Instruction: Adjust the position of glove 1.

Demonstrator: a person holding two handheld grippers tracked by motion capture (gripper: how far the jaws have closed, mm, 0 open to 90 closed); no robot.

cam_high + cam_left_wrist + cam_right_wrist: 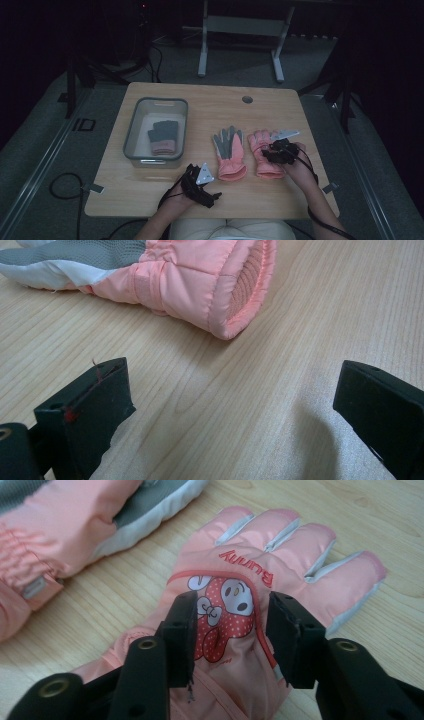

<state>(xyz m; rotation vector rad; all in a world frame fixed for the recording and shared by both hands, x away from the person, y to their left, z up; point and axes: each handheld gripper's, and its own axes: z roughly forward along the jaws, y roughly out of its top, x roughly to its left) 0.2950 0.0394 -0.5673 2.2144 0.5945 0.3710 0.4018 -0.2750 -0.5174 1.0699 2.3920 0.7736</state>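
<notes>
Two pink gloves lie side by side on the wooden table (200, 105). The left glove (229, 150) (60, 525) shows its grey palm, and its cuff (235, 290) faces my left gripper. The right glove (257, 142) (290, 550) lies back up with a red dotted bunny picture. My right gripper (277, 150) (232, 605) stands open just over that glove, its jaws on either side of the picture and not pinching the fabric. My left gripper (207, 187) (232, 375) rests open near the table's front edge, a short way before the left glove's cuff, with bare wood between its jaws.
A clear plastic bin (134, 131) stands at the table's left with a grey and pink glove (162, 136) inside. A round cable hole (247, 99) sits near the far edge. Beyond the table stand white desk legs (202, 50) on grey floor.
</notes>
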